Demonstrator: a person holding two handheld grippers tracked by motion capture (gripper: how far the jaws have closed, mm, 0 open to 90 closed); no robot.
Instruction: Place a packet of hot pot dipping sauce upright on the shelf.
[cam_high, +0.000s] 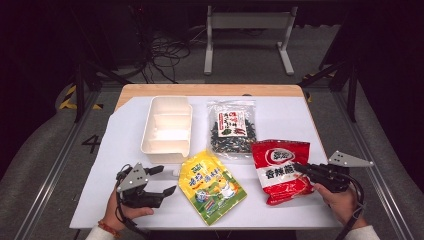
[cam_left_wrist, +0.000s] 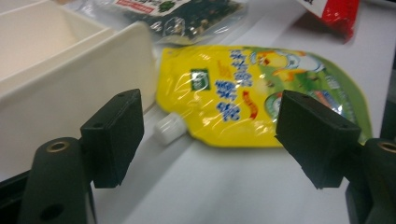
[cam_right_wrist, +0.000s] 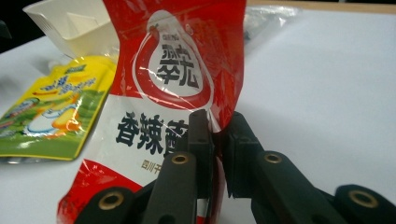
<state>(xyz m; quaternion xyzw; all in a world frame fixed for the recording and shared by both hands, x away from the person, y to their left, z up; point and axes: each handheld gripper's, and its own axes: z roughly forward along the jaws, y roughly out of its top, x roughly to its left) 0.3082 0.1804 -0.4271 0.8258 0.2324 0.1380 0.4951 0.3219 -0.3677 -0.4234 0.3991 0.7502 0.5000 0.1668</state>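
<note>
A person's right gripper (cam_high: 302, 168) clamps the edge of a red-and-white snack bag (cam_high: 281, 170), its jaws pinched on the film, as the right gripper view shows the bag (cam_right_wrist: 173, 93) rising between the black pads. The bag lies to the right of a yellow spouted pouch (cam_high: 211, 186), which sits in the middle of the white worktop (cam_high: 280, 115). The left gripper (cam_high: 167, 180) hangs just left of the pouch with its jaws standing wide apart and nothing between them; the left gripper view looks past them to the pouch (cam_left_wrist: 243, 93) and its white cap (cam_left_wrist: 166, 128). A cream plastic bin (cam_high: 167, 128) stands just behind the pouch, and a clear bag of dark seaweed snack (cam_high: 232, 127) lies behind the pouch to its right, beside the bin.
</note>
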